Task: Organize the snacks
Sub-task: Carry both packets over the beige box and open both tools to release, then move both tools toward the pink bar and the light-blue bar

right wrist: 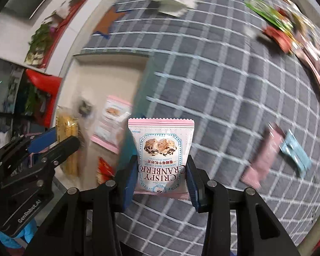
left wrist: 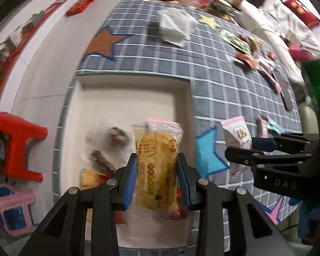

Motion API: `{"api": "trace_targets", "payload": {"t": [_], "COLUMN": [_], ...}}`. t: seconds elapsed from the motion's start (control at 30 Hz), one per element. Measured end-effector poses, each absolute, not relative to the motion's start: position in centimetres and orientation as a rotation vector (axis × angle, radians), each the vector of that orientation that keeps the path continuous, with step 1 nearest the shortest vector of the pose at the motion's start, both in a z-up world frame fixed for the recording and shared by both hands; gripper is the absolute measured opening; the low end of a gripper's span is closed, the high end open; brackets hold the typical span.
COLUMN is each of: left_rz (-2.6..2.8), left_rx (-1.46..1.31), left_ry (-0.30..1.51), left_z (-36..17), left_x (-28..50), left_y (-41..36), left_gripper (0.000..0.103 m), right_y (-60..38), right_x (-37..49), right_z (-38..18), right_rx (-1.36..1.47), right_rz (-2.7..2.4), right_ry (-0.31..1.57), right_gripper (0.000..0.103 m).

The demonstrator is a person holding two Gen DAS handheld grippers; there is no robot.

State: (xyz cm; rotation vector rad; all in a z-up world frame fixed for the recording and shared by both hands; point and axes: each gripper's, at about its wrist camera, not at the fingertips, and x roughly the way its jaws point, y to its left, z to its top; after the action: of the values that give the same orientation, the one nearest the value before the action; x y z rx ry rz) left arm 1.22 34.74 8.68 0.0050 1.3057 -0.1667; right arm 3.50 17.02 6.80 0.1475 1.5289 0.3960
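Looking down from the left wrist, the left gripper [left wrist: 157,179] is clamping a clear packet holding a golden rice cracker [left wrist: 157,166] between its blue pads [left wrist: 130,181], the packet standing upright and reaching well past the fingertips. It is hanging above a cream tray [left wrist: 125,98] that is sitting at the near left corner of a grey checked cloth [left wrist: 219,89] patched with stars. Inside the tray, toward its near left part, a blurred round snack [left wrist: 115,138], a brown stick-shaped one [left wrist: 103,163] and a yellow packet [left wrist: 91,178] are lying close together. The right gripper [left wrist: 239,149] is reaching in from the right edge of this view, pinching a pink nougat packet [left wrist: 237,134] over the cloth beside a light-blue star patch [left wrist: 209,153]. A crumpled white wrapper [left wrist: 176,26] is lying near the cloth's far edge, and a smeared row of mixed snacks [left wrist: 249,53] is running along its right side. Off the cloth to the left a red plastic stool [left wrist: 17,147] is standing on the floor. Turning to the right wrist, the right gripper [right wrist: 163,178] is gripping the pink Crispy Cranberry nougat packet [right wrist: 161,153] by its sides, holding it just over the tray's right wall, above the cloth [right wrist: 224,98]. In the tray [right wrist: 108,72] a second pink packet [right wrist: 113,123] is lying near that right wall, with a red packet [right wrist: 104,168] nearer the camera. The left gripper [right wrist: 61,143] is entering from the left with its yellow cracker packet [right wrist: 69,140]. A pink bar [right wrist: 264,160] and a pale-blue packet [right wrist: 296,151] are lying side by side toward the cloth's right edge.
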Motion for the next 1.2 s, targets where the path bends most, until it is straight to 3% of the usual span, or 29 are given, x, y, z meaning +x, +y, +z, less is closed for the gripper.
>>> {"api": "trace_targets", "payload": {"t": [0.6, 0.7, 0.73, 0.77, 0.87, 0.97, 1.03, 1.07, 1.13, 1.2], "left_rz": [-0.029, -0.024, -0.021, -0.016, -0.012, -0.014, -0.017, -0.021, -0.03, -0.046], "left_rx": [-0.012, -0.005, -0.003, 0.002, 0.021, 0.039, 0.048, 0.054, 0.072, 0.095], "left_ry": [1.405, 1.418, 1.422, 1.422, 1.414, 1.416, 1.42, 1.428, 1.441, 1.449], "left_z": [4.8, 4.6, 4.5, 4.5, 4.7, 4.8, 4.8, 4.8, 4.7, 4.7], "left_x": [1.5, 1.5, 1.5, 1.5, 1.4, 1.3, 1.3, 1.3, 1.4, 1.4], "left_y": [39.1, 39.2, 39.2, 39.1, 38.9, 38.5, 38.2, 38.0, 37.6, 37.0], "left_gripper": [0.039, 0.044, 0.051, 0.059, 0.071, 0.079, 0.079, 0.079, 0.079, 0.079], "right_y": [25.9, 26.2, 26.1, 26.1, 25.5, 25.0, 24.5, 24.0, 23.1, 22.0], "right_x": [6.6, 6.5, 6.5, 6.5, 6.4, 6.3, 6.3, 6.3, 6.1, 6.0], "right_z": [5.0, 4.7, 4.5, 4.5, 5.0, 5.4, 5.6, 5.6, 5.9, 6.2], "right_rx": [0.051, 0.057, 0.06, 0.062, 0.085, 0.084, 0.1, 0.107, 0.126, 0.141], "right_rz": [0.487, 0.487, 0.485, 0.484, 0.491, 0.489, 0.486, 0.481, 0.472, 0.454], "right_ry": [1.574, 1.591, 1.593, 1.592, 1.575, 1.563, 1.558, 1.556, 1.542, 1.537], "right_gripper": [0.044, 0.044, 0.045, 0.049, 0.064, 0.064, 0.066, 0.082, 0.097, 0.098]}}
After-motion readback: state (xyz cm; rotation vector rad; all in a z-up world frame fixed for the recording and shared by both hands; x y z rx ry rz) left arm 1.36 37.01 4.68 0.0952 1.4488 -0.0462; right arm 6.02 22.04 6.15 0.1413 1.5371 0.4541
